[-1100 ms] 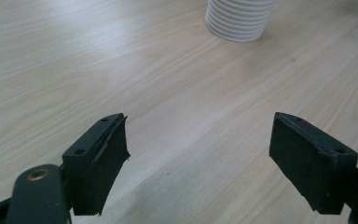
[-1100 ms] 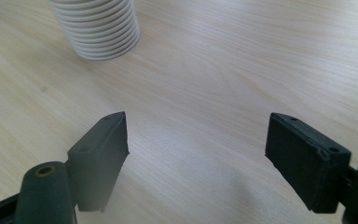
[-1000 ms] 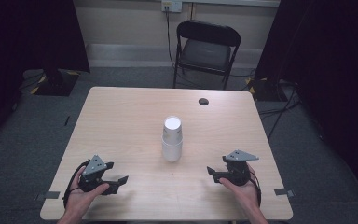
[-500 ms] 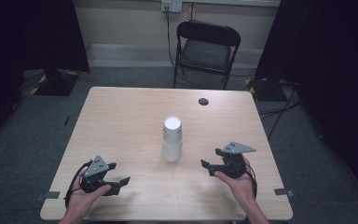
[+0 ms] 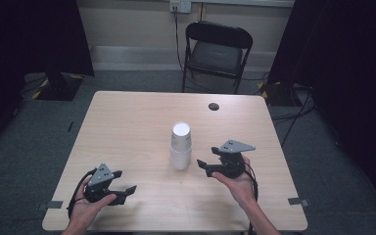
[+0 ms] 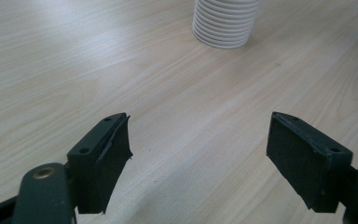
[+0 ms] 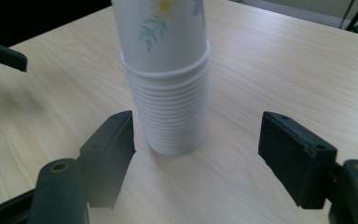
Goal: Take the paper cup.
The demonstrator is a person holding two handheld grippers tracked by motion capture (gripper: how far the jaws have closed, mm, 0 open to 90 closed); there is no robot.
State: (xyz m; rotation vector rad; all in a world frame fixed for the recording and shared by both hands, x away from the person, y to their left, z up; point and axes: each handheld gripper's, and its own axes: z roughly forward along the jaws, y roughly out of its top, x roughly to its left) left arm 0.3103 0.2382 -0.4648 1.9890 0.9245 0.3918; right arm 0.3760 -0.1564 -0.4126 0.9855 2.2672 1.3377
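So basically nothing's been grabbed yet, this looks like the very start of the job. The worktop [image 5: 127,122] is a plain light wood thing with a small dark hole [image 5: 214,106] near the far edge, and the stack of paper cups [image 5: 181,146] sits upside down right around the middle of it, untouched, with the top cup showing a little flower print in the right gripper view. My read is the whole thing is still ahead: get hold of the stack or peel a cup off it. The right tongs [image 5: 201,166] are aimed at the stack from just beside it, and they've just been closing, but the pads sit apart either side of the cups with nothing clamped, not touching. The left tongs [image 5: 127,192] hang wide apart near the front edge, well away from the cups, holding nothing.
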